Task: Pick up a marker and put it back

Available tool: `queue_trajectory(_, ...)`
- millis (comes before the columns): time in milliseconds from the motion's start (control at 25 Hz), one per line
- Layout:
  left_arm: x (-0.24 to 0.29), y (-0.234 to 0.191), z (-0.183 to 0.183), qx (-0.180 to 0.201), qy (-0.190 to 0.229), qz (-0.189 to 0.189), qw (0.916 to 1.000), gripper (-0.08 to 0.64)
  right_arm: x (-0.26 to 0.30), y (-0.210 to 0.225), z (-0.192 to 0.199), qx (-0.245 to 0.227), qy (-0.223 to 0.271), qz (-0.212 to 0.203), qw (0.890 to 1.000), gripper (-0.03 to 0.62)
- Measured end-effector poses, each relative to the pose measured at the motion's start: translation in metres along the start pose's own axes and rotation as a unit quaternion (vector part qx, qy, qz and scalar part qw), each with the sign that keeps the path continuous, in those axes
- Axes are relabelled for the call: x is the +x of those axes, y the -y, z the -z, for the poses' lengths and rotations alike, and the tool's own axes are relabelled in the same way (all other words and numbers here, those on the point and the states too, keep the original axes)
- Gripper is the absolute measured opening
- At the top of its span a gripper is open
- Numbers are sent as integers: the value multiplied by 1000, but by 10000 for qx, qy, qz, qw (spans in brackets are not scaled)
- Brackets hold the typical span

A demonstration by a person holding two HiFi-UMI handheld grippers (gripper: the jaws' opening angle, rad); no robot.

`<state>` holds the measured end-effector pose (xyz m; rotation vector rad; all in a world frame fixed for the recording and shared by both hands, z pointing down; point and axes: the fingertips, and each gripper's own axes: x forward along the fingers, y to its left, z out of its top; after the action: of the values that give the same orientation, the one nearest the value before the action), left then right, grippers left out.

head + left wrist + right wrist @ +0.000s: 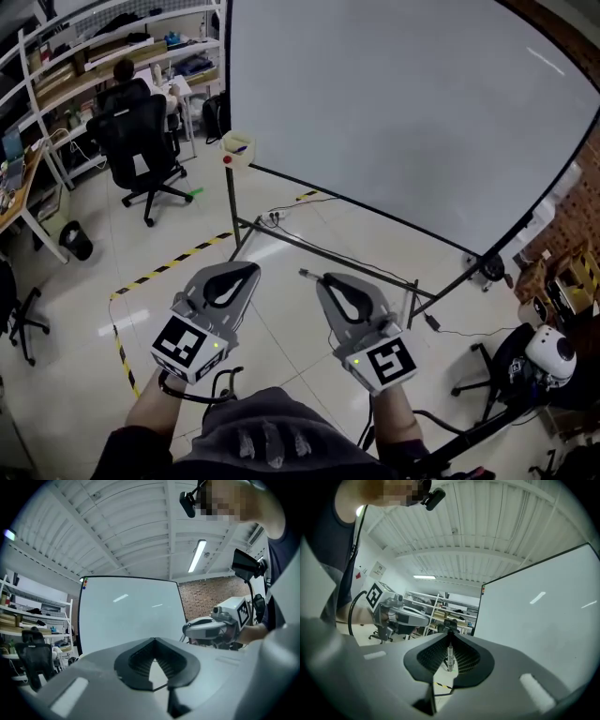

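My right gripper (323, 278) is shut on a slim grey marker (450, 657), which stands upright between the pads; its tip pokes out to the left of the jaws (307, 275). My left gripper (253, 269) is held beside it, shut with nothing in it (154, 639). Both point level toward the big whiteboard (394, 112), well short of it. A small holder (236, 150) with markers hangs at the board's lower left corner, far ahead of both grippers.
The whiteboard's metal stand (281, 234) and cables cross the floor ahead. A person sits on a black office chair (141, 141) at the back left by shelves. Yellow-black tape (169, 262) marks the floor. A white device (548, 352) and chair stand at right.
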<state>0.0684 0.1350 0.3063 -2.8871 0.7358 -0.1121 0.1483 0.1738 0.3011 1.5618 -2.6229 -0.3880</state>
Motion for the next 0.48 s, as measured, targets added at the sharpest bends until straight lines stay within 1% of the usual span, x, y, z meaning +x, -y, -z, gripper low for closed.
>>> queue_trajectory(240, 30, 19, -11, 48, -10, 244, 9997, 6, -21, 30, -1, 53, 27, 202, 9998, 37)
queue_trajectory(480, 55, 13, -15, 66, 88, 357, 9993, 6, -18, 59, 2, 53, -3, 374, 9993, 37)
